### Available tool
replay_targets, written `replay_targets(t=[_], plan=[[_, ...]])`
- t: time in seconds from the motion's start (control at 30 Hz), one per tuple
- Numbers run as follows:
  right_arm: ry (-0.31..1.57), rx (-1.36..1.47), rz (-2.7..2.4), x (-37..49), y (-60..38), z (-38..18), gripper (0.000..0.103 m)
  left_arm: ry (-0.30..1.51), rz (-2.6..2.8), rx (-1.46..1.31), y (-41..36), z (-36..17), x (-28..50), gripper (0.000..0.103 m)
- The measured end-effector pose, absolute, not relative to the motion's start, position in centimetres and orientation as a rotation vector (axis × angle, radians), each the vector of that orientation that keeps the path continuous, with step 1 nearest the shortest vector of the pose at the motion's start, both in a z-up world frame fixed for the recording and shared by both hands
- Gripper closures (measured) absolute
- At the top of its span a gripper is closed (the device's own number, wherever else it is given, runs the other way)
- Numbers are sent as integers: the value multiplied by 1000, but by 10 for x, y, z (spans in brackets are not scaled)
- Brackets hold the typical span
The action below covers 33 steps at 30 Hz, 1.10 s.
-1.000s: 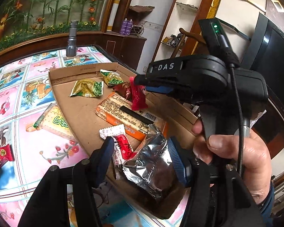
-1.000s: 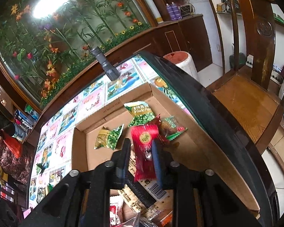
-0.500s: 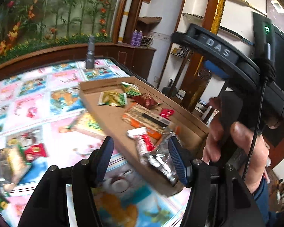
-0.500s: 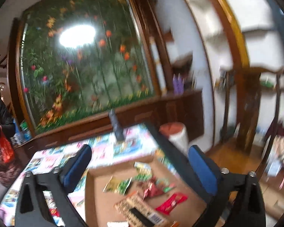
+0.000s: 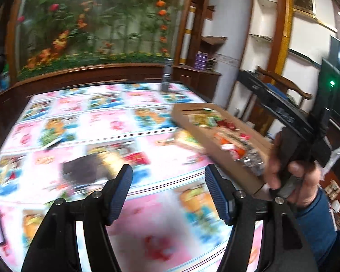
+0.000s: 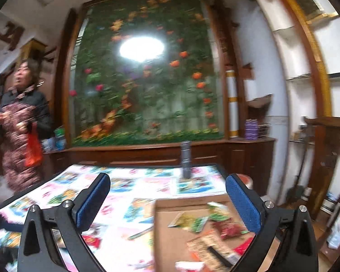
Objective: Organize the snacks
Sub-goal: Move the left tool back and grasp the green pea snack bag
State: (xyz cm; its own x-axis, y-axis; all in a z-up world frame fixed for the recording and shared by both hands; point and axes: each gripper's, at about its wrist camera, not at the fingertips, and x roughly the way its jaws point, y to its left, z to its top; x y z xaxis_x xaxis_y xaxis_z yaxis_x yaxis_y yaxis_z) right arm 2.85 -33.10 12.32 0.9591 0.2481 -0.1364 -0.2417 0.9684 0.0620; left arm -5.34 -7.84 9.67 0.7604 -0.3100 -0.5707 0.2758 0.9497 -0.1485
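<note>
A shallow cardboard box [image 5: 199,133] lies at the table's right side and holds several snack packets: green ones [image 6: 197,222], a red one [image 6: 229,230], an orange cracker pack [image 6: 210,247] and a silver foil pack [image 5: 252,159]. My left gripper [image 5: 167,190] is open and empty, raised over the table left of the box. My right gripper [image 6: 167,200] is wide open and empty, above the box's near left corner. The right gripper's body and hand [image 5: 292,158] show at the right of the left wrist view. Loose packets [image 5: 136,157] lie on the table, blurred.
The table [image 5: 83,122] has a pink pictured cloth. A grey flashlight [image 6: 185,158] stands upright at its far edge. A person with a red bag [image 6: 22,124] stands at the far left. A wooden chair [image 5: 281,83] stands right of the table.
Both grippers have let go of their packets, the silver foil pack and the red packet, which lie in the box. Both have pulled back and up, and the left has swung left over the table.
</note>
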Motion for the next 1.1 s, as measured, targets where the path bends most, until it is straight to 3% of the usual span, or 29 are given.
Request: replay_targets(t=[0.07, 0.17, 0.4, 0.63, 0.93, 1.1], plan=[[215, 61, 299, 36, -322, 122, 2, 634, -265, -66, -48, 96, -63, 31], [342, 163, 406, 48, -311, 121, 12, 654, -182, -93, -6, 92, -71, 27], [629, 341, 598, 79, -244, 105, 23, 802, -80, -206, 72, 59, -69, 25], [806, 405, 788, 98, -191, 52, 23, 881, -104, -84, 43, 37, -42, 25], [820, 437, 752, 105, -207, 46, 23, 966, -95, -114, 29, 17, 4, 22], [796, 353, 754, 99, -194, 49, 23, 938, -72, -116, 26, 13, 8, 58]])
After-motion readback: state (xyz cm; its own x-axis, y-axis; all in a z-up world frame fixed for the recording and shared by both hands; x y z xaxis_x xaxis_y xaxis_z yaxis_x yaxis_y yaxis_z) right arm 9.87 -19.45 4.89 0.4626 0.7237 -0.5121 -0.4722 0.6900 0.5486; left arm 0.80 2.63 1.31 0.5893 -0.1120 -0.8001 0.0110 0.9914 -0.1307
